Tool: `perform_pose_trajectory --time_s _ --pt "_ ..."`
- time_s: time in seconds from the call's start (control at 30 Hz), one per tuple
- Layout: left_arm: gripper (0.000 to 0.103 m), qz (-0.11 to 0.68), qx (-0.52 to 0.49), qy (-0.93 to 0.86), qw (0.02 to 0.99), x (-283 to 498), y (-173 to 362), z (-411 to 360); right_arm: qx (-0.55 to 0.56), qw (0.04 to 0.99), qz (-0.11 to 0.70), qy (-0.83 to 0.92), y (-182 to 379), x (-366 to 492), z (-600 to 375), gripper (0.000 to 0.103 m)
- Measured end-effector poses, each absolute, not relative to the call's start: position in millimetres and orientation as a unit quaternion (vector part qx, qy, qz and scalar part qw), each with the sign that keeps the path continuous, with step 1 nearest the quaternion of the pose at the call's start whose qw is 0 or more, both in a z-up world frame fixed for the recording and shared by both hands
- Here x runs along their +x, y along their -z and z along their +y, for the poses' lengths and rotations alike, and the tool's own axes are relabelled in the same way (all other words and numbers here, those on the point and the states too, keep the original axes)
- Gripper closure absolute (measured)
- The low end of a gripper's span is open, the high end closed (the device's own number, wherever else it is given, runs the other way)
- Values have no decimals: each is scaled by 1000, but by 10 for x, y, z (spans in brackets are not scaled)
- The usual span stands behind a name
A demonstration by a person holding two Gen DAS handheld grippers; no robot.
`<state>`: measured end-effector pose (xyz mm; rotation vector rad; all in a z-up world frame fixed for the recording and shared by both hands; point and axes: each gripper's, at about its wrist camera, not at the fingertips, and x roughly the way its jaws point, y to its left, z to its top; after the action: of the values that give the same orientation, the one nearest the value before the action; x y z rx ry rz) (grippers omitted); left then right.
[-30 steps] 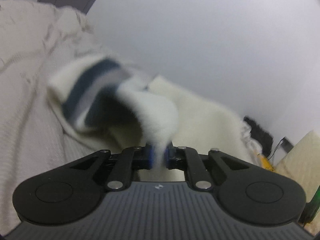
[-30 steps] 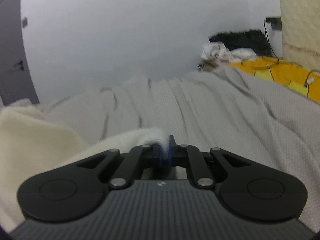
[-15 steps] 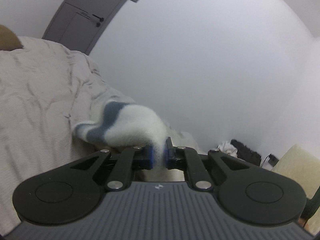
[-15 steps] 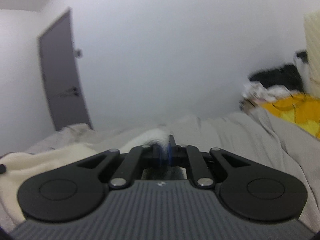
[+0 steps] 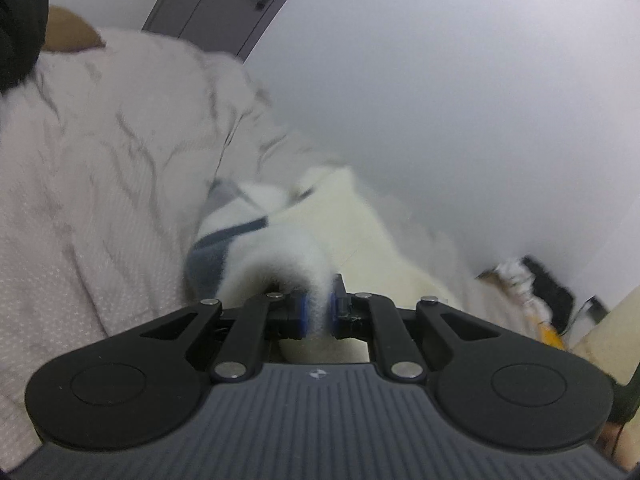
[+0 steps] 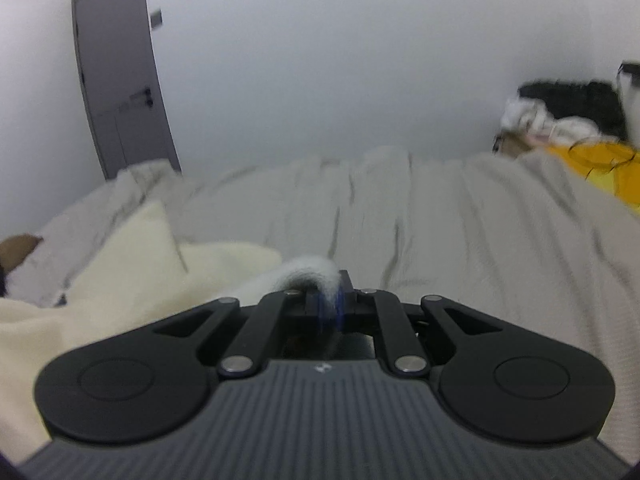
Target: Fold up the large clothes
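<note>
Gripping status, left: your left gripper (image 5: 318, 314) is clamped on a thick fold of the cream fleece garment (image 5: 372, 240); white pile fills the gap between the blue pads (image 5: 303, 316).
Gripping status, right: your right gripper (image 6: 330, 306) is clamped on another fold of the same garment (image 6: 132, 280); a grey-white tuft arches over the left finger and drops between the pads.
Garment, left wrist view: from the jaws the fabric rises in a hump and runs away from you. A band of dark blue and grey stripes (image 5: 216, 248) shows on its left side, blurred. The cream body lies beyond and to the right, resting on the bed.
Garment, right wrist view: the cream body spreads to the left of your gripper, down to the lower left edge of the picture, with one raised peak. It lies on the bed cover.
Bed cover: pale grey, textured and wrinkled (image 6: 460, 232); it lies under and around the garment in both views.
Far right clutter: a yellow item (image 6: 600, 168), a heap of white cloth (image 6: 532, 116) and a dark object behind it sit at the far edge of the bed.
Background: a plain white wall (image 6: 340, 60) and a grey door (image 6: 120, 88) with a handle, at the far left.
Image quality: both views are softened by blur; fine detail of the garment cannot be told.
</note>
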<state>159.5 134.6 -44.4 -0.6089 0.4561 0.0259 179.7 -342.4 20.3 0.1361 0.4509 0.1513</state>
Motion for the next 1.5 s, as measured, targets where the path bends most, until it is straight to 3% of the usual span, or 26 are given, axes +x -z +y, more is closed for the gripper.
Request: perform_pose_trajectory --time_s 0.33,0.63,0.7,0.77,0.83,0.97,1.2,1.5 --pt "90 268 -270 -54 923 2508 957 1508 49 952 294 -72 404 2417 -3168 88" --pt "87 262 -284 -47 921 2552 1005 1554 79 948 301 -68 499 2582 -3249 78" --pt "80 264 -292 -42 918 2493 964 1561 77 949 301 -61 450 2542 -3261 69" --pt "53 280 -297 -33 912 2450 898 1542 73 950 299 -60 395 2480 -3288 56" --pt "37 287 -293 -18 912 2386 808 1500 71 950 297 -63 328 2407 -3315 32" --pt "27 287 -248 -28 925 2136 641 1332 59 953 289 -74 207 2165 -3375 27" --pt "25 292 -218 -31 931 1615 511 1155 79 955 274 -83 -67 1705 -3514 16" --pt "25 329 -225 -1 917 1232 576 879 95 943 305 -95 -110 1242 -3442 16"
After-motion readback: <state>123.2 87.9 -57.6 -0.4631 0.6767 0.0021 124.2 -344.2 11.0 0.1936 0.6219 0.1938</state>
